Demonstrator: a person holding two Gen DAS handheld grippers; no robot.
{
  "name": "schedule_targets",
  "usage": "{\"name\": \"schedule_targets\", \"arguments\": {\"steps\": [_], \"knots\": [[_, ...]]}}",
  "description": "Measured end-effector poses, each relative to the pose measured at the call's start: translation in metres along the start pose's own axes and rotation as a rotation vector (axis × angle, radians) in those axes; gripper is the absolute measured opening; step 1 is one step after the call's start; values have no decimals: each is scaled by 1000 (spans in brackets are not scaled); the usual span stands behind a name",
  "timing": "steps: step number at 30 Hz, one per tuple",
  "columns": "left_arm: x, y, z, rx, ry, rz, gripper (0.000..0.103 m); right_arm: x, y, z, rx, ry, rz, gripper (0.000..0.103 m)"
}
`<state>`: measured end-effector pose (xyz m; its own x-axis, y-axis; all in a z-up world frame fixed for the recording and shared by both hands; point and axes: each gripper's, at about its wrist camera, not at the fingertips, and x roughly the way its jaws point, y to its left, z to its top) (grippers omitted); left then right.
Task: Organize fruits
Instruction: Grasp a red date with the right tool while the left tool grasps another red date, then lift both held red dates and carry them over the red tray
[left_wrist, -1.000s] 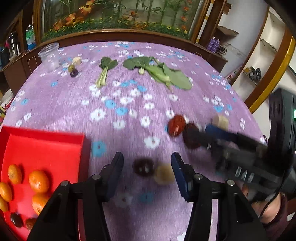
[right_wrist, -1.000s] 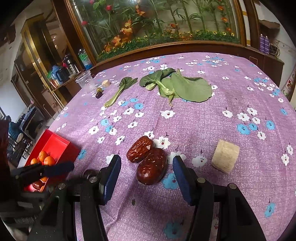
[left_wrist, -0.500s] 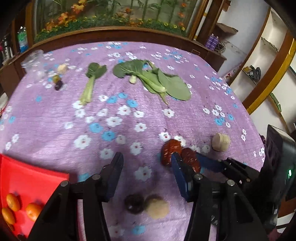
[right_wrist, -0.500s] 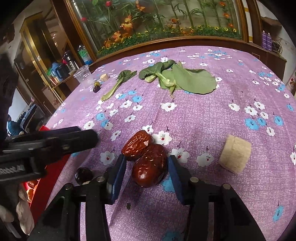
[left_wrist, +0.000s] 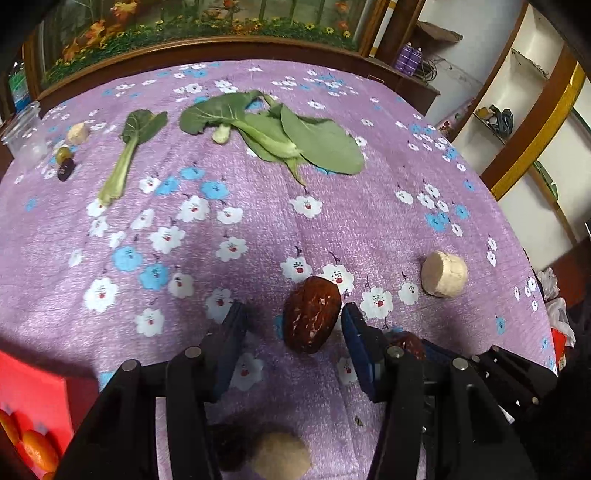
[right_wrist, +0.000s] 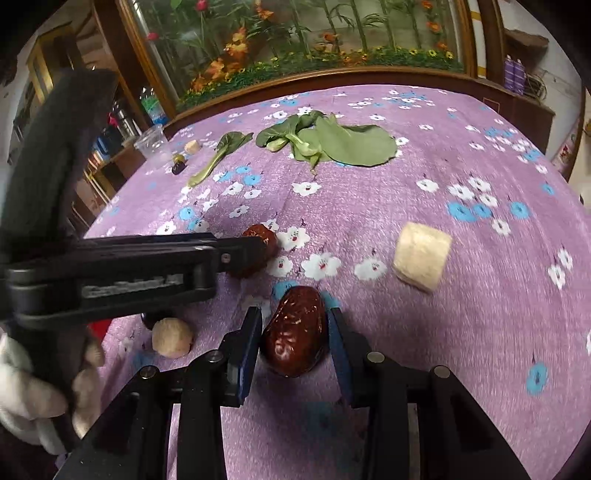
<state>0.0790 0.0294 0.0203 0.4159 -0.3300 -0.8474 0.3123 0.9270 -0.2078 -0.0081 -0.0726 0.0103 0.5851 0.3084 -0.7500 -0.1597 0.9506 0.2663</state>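
On the purple floral cloth (right_wrist: 424, 332), each gripper brackets one red date.
Right gripper (right_wrist: 293, 332) has just been closing, pinching its date (right_wrist: 295, 332); left gripper (left_wrist: 291, 325) is spread around the date at 10 o'clock (right_wrist: 264, 234).

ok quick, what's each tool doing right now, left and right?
Left tool: open around a red date, not gripping.
Right tool: just closed on the other red date.

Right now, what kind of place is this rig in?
Probably a home living or dining room, not a lab. A round table with a purple floral tablecloth stands by a wood-framed display of artificial flowers and bamboo, and wall shelves hold household clutter.
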Motion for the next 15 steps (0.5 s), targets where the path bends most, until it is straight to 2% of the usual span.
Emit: {"name": "schedule_targets", "arguments": {"steps": [3,4,8,15], "knots": [[2,-8,0,38,-12,20,37,2,-1,1,4,-10,12,39],[2,-11,-1,55,-11,23,27,2,-1,1,3,-13,14,39],[-4,-16,-5,83,-31,44,28,3,-1,1,-1,-20,24,39],[-55,-9,-22,54,-115,60,28,1,0,0,-2,-33,38,38]]}}
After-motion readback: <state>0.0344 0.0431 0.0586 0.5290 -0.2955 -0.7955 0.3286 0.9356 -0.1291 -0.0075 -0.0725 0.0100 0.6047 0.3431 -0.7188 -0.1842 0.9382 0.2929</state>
